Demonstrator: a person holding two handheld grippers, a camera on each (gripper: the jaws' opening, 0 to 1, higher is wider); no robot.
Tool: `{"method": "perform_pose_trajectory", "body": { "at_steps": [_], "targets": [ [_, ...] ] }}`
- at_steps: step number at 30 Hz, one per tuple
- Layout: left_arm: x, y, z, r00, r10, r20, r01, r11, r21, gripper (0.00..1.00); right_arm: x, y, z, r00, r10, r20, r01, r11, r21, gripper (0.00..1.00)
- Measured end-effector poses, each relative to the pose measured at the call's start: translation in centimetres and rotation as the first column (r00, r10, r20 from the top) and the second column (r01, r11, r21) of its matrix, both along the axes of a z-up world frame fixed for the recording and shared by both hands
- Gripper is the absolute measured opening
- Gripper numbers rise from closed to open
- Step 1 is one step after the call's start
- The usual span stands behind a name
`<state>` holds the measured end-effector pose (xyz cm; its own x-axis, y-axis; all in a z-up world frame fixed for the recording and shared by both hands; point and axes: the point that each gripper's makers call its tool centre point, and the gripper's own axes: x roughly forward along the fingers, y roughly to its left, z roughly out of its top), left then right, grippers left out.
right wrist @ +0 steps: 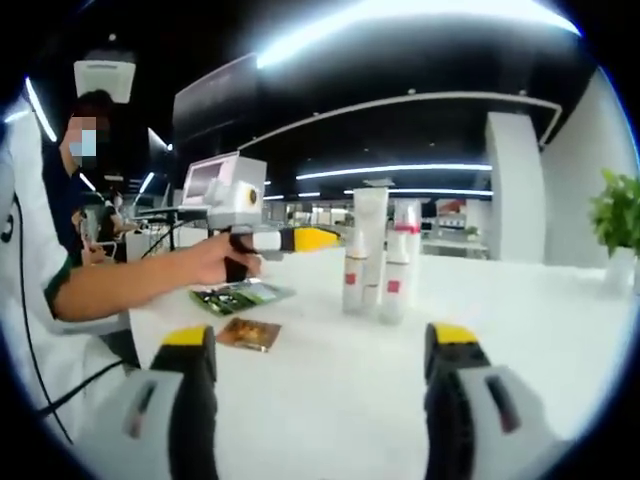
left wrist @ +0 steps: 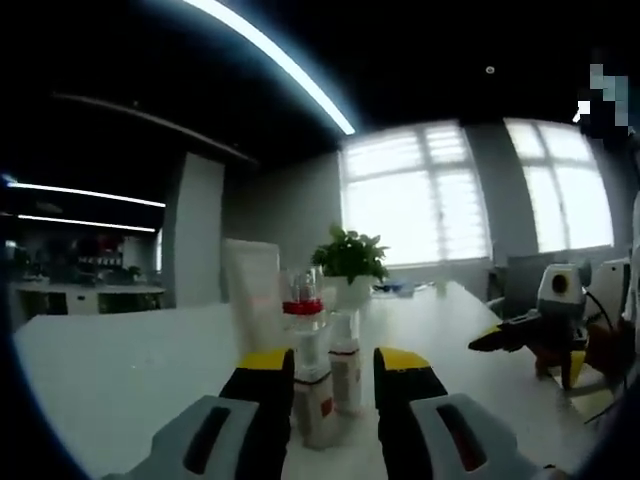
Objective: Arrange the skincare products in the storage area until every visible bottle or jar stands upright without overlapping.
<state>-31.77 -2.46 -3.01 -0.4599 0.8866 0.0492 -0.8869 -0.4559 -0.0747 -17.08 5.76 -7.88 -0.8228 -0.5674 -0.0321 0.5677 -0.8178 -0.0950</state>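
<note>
Our left gripper [left wrist: 335,375] frames the bottles; our right gripper [right wrist: 318,350] hangs back, spread wide.

Left jaws parted, pinching nothing, with the red-labelled bottles [left wrist: 322,390] upright just beyond the tips on the white table [left wrist: 120,370]. Behind them we see a tall white tube [left wrist: 252,290], then a potted plant [left wrist: 350,262].

On the desk [right wrist: 330,380] you have three skincare containers in one group: two small white bottles, the first bottle [right wrist: 354,272] and the second bottle [right wrist: 393,278], plus one tall white tube [right wrist: 371,235] behind them. You also have one potted plant [left wrist: 350,262], two flat packets, a green packet [right wrist: 238,296] and a brown packet [right wrist: 250,333], and two hand-held grippers.
</note>
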Motion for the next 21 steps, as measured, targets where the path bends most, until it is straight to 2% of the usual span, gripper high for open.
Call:
{"method": "perform_pose_trajectory", "body": {
  "at_steps": [4,7,9,12,13,15,16,18,21],
  "targets": [
    [1.3,-0.7,0.5,1.0,0.008,-0.005,-0.009,1.0,-0.008,0.38,-0.3,-0.6,0.1,1.0,0.01,0.015,-0.01,1.0,0.023,0.9],
    [1.7,-1.8,-0.2,0.999,0.032,-0.003,-0.032,0.997,-0.071,0.39,-0.3,-0.7,0.1,1.0,0.011,0.022,-0.011,1.0,0.008,0.9],
    [2.2,-2.5,-0.3,0.999,0.04,0.001,-0.039,0.997,-0.072,0.39,-0.5,-0.7,0.0,0.999,0.008,0.031,-0.008,1.0,-0.002,0.9],
    [3.0,-3.7,0.0,0.999,0.039,0.029,-0.038,0.999,-0.028,0.39,-0.6,-0.9,0.0,0.999,0.008,0.048,-0.008,1.0,-0.009,0.91],
    [3.1,-4.3,0.1,0.998,0.052,0.031,-0.052,0.999,-0.017,0.38,-0.8,-1.0,0.1,0.999,0.008,0.054,-0.007,1.0,-0.005,0.9],
    [3.6,-4.9,0.2,0.998,0.055,0.029,-0.054,0.998,-0.013,0.27,-0.9,-1.1,0.1,0.998,0.007,0.06,-0.007,1.0,0.002,0.9],
    [3.9,-5.2,0.2,0.998,0.049,0.026,-0.048,0.999,-0.008,0.25,-1.0,-1.2,0.1,0.998,0.007,0.061,-0.007,1.0,0.004,0.9],
    [3.9,-5.8,0.3,0.998,0.053,0.034,-0.053,0.999,0.0,0.31,-1.1,-1.3,0.2,0.998,0.009,0.063,-0.01,1.0,0.007,0.9],
    [4.2,-6.4,-0.3,0.997,0.077,0.023,-0.076,0.996,-0.053,0.35,-1.1,-1.9,0.3,0.998,0.022,0.067,-0.023,1.0,0.019,0.9]
  ]
}}
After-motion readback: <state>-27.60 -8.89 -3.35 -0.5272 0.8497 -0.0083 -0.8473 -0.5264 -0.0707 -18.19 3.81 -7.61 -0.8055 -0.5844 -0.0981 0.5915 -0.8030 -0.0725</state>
